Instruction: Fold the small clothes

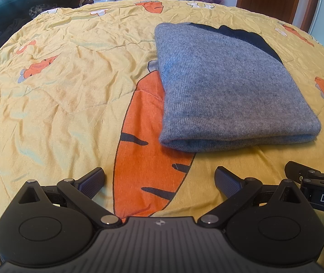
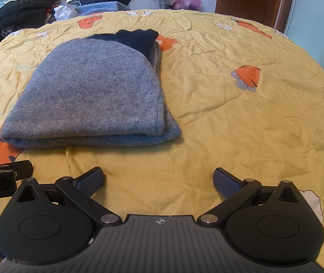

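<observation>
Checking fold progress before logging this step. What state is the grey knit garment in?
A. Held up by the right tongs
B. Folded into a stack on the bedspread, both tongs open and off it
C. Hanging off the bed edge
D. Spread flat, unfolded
B: the grey knit garment lies in folded layers on the yellow bedspread, with the left tongs and right tongs open and short of it.

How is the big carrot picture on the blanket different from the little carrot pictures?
The big carrot is far larger than the little carrots. It shows black stripe marks; the little ones show none. The grey sweater covers its top, while that little carrot lies uncovered. All are orange prints on the yellow blanket.
</observation>
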